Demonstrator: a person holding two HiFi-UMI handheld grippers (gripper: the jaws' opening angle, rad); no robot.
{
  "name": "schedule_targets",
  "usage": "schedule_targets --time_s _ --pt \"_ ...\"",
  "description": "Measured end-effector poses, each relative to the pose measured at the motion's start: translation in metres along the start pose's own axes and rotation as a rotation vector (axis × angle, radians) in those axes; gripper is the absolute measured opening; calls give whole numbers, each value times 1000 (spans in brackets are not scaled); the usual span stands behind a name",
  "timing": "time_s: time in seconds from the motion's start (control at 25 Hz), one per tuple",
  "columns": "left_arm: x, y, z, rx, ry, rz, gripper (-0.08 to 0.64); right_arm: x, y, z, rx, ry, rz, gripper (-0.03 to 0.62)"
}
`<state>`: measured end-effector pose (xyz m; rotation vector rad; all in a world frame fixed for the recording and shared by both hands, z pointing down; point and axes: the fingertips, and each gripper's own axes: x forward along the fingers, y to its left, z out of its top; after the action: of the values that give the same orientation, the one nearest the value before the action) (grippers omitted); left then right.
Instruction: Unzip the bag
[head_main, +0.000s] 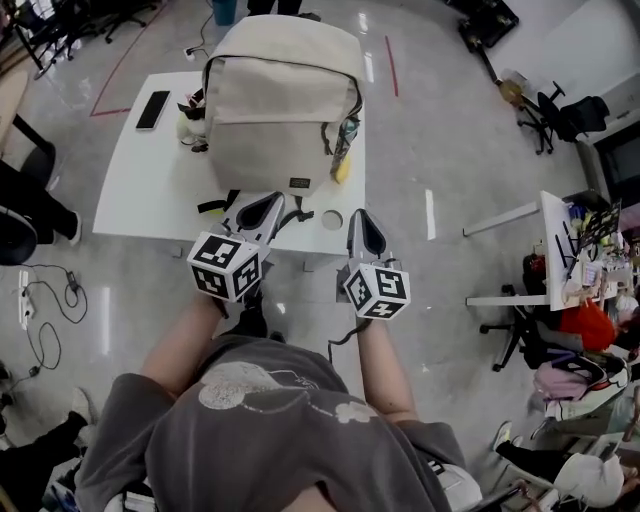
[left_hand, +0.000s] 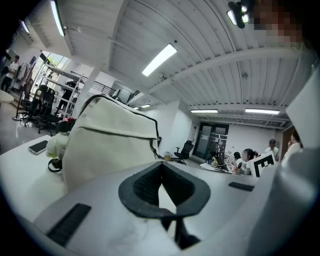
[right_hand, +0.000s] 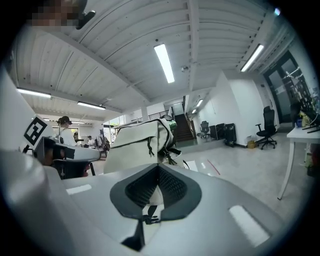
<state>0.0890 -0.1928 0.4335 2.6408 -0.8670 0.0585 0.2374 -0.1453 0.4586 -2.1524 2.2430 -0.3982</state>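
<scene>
A cream backpack (head_main: 280, 100) lies on the white table (head_main: 150, 190), its dark zipper line running round the top and a strap with a small charm (head_main: 347, 130) on its right side. My left gripper (head_main: 268, 203) hovers at the table's near edge, just short of the bag's bottom, shut with nothing in it. The right gripper (head_main: 366, 224) sits beside it at the table's near right corner, also shut and empty. The left gripper view shows the backpack (left_hand: 107, 147) upright beyond the closed jaws. In the right gripper view the backpack (right_hand: 137, 142) stands farther off.
A black phone (head_main: 152, 109) and a small pale toy (head_main: 192, 125) lie left of the bag. A yellow item (head_main: 342, 170) rests by its right side, near a round hole (head_main: 332, 219) in the tabletop. Office chairs and a cluttered desk (head_main: 555, 250) stand to the right.
</scene>
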Motion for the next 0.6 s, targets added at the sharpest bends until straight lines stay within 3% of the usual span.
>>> schedule_targets --time_s 0.44,0.48,0.56,0.6 --pt "88 19 14 1 29 -110 9 60 -17 21 -38 -3 -84 0" --pt "94 19 12 -5 37 -121 17 62 -21 21 -36 -1 -98 0" --pt "106 16 8 -19 61 -154 117 65 -27 20 -24 2 -126 0" --pt "112 15 6 -24 72 -167 118 66 -29 19 -19 2 -139 0"
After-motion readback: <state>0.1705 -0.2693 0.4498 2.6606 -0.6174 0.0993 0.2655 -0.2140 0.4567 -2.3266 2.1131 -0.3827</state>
